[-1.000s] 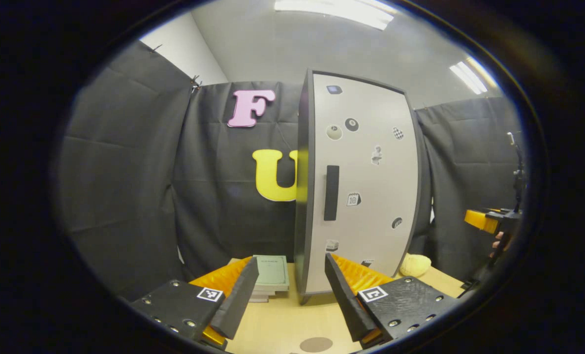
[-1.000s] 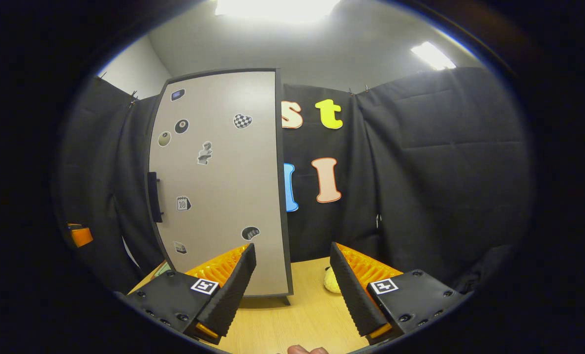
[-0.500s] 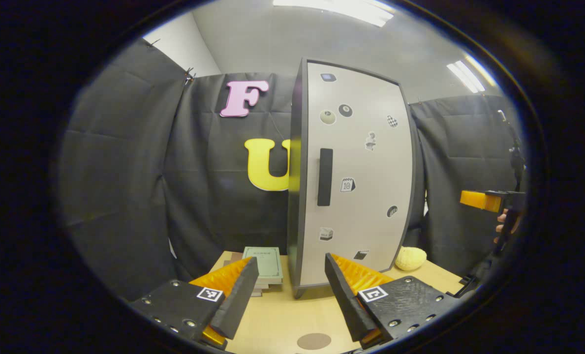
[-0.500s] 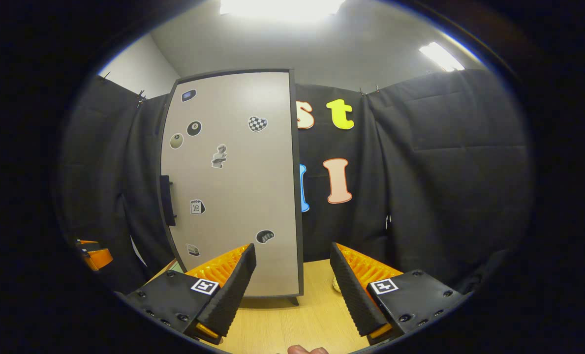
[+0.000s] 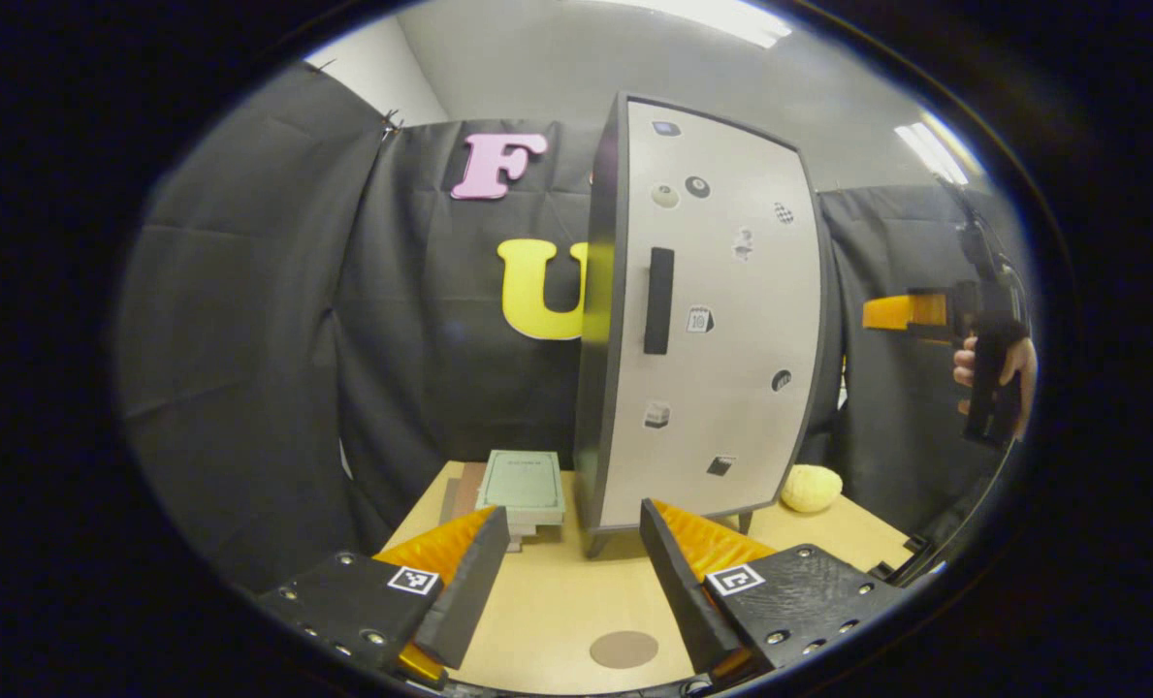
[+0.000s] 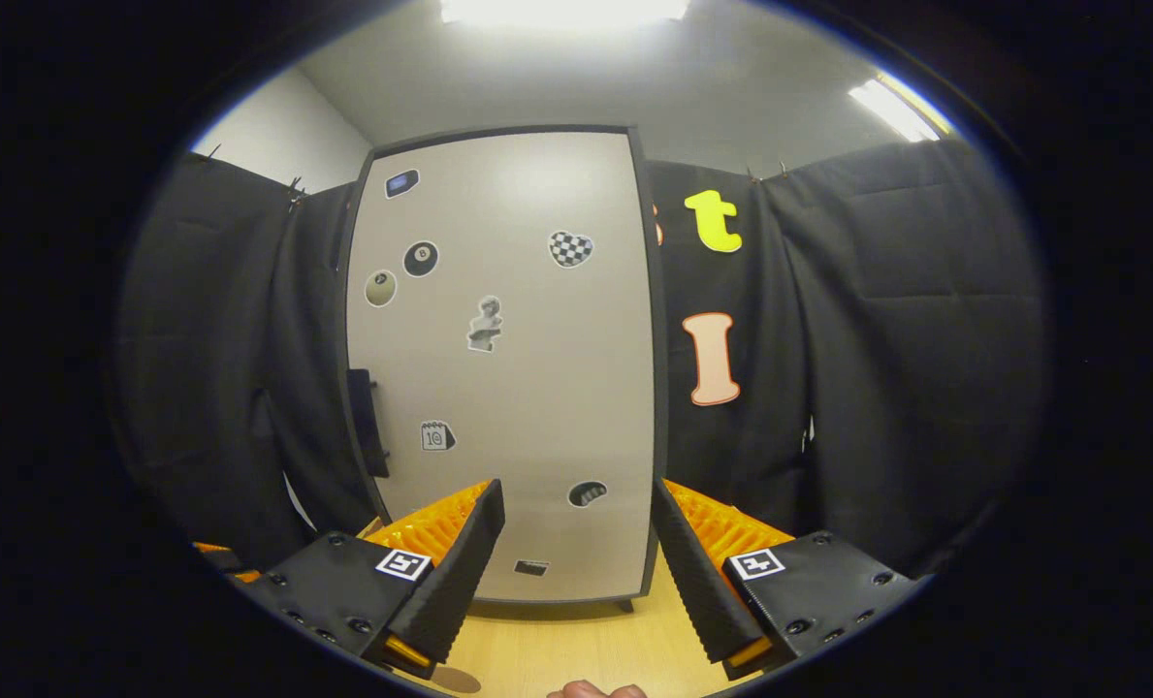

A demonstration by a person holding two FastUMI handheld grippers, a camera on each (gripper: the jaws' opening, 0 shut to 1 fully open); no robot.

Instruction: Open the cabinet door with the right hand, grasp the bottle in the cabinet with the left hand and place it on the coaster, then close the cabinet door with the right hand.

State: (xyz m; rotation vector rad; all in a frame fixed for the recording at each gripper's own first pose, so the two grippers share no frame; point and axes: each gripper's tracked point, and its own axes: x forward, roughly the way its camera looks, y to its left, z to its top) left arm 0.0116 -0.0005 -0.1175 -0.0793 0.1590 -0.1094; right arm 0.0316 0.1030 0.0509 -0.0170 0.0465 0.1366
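I have the left gripper [image 5: 566, 567] low over the table [image 5: 557, 611], jaws spread wide, nothing between them. Right gripper [image 6: 576, 567] same: jaws apart, empty. In the left gripper view it also shows far right, held in a hand [image 5: 993, 373].

Cabinet [image 5: 702, 320] stands straight ahead of both jaw pairs: tall flat box, dark frame, matte pale-grey door [image 6: 503, 364] closed, dotted with small stickers, a slim dark bar handle [image 5: 657, 301] near its left edge. Bottle is hidden behind that door, so I can't place it. Coaster [image 5: 624, 649] is a flat brown disc on the table just in front of the left jaws, between the fingertips.

Left of the left jaws, a stack of thin books [image 5: 521, 485], green cover on top. Beyond the right finger, a bumpy yellow ball [image 5: 811, 487] beside the cabinet foot.

Table is light wood grain; black cloth walls, grey ceiling with strip lights.

Versus a second ago: cabinet sits more centred in the right gripper view, and the right gripper appears higher in the left gripper view.
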